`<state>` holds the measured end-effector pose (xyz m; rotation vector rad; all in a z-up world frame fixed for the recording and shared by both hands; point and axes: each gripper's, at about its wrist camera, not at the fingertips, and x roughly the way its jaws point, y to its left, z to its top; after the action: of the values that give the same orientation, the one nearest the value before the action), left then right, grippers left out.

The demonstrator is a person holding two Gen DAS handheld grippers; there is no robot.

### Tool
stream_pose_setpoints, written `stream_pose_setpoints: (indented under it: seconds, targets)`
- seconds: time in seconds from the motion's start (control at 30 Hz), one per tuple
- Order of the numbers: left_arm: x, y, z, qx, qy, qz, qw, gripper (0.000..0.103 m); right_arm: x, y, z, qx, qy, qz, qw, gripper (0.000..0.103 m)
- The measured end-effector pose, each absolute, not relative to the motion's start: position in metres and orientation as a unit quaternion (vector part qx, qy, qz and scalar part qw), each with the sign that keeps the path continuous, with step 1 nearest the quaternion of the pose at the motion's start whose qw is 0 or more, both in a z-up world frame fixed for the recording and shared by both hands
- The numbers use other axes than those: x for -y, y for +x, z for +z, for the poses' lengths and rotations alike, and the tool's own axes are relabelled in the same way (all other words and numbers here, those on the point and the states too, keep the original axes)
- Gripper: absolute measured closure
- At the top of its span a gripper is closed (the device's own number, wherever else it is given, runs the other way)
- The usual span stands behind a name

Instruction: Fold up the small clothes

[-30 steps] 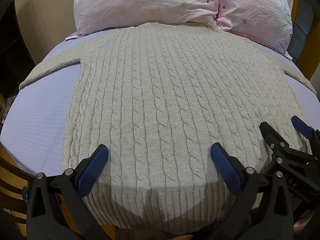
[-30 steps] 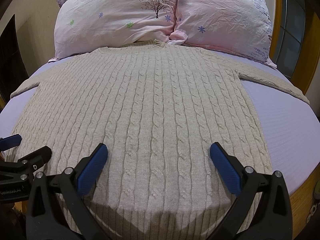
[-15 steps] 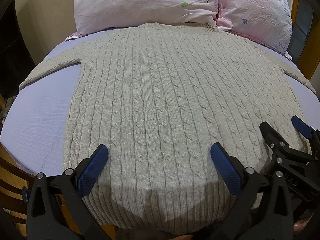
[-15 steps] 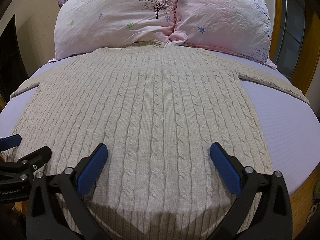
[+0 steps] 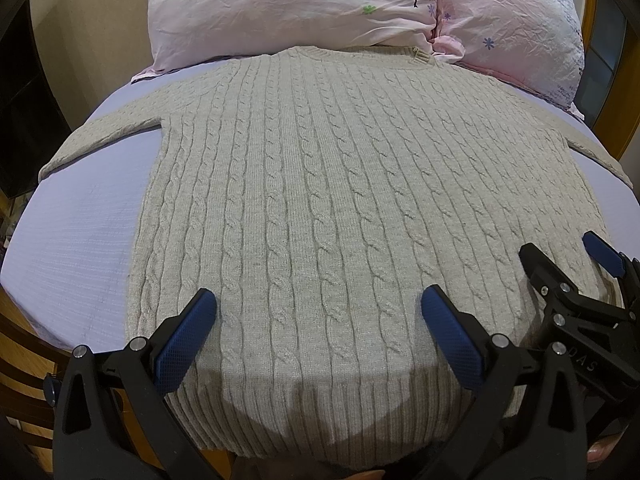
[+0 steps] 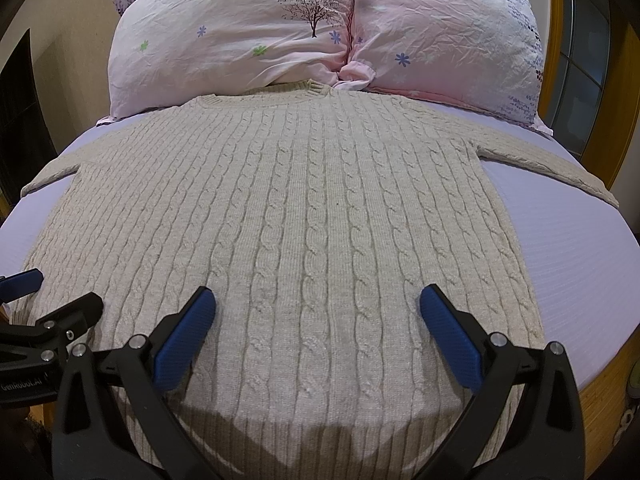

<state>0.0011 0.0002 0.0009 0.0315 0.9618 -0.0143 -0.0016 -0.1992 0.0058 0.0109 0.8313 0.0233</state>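
Observation:
A beige cable-knit sweater (image 5: 320, 200) lies flat on the bed, neck toward the pillows, sleeves spread to both sides. It also shows in the right wrist view (image 6: 304, 216). My left gripper (image 5: 318, 308) is open and empty, hovering over the hem on the left half. My right gripper (image 6: 316, 304) is open and empty over the hem on the right half. The right gripper shows at the lower right of the left wrist view (image 5: 560, 264). The left gripper shows at the lower left of the right wrist view (image 6: 48, 296).
A lilac sheet (image 5: 80, 240) covers the bed (image 6: 580, 264). Two pink floral pillows (image 6: 248, 40) (image 6: 448, 36) lie beyond the sweater's neck. The wooden bed frame (image 6: 600, 396) shows at the near edge. A window frame (image 6: 584, 52) stands at the right.

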Motion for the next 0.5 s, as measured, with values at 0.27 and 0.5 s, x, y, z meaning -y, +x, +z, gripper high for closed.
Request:
stream_pose_setpoints:
  seconds: [0.27, 0.5]
  targets:
    - [0.000, 0.001, 0.001, -0.462, 0.015, -0.007, 0.887, 0.001, 0.199, -0.002, 0.009, -0.404, 0.005, 0.011, 0.915, 0.002]
    - [-0.002, -0.005, -0.001, -0.443, 0.023, -0.012, 0.896, 0.001, 0.205, -0.001, 0.021, -0.389, -0.002, 0.041, 0.920, 0.002]
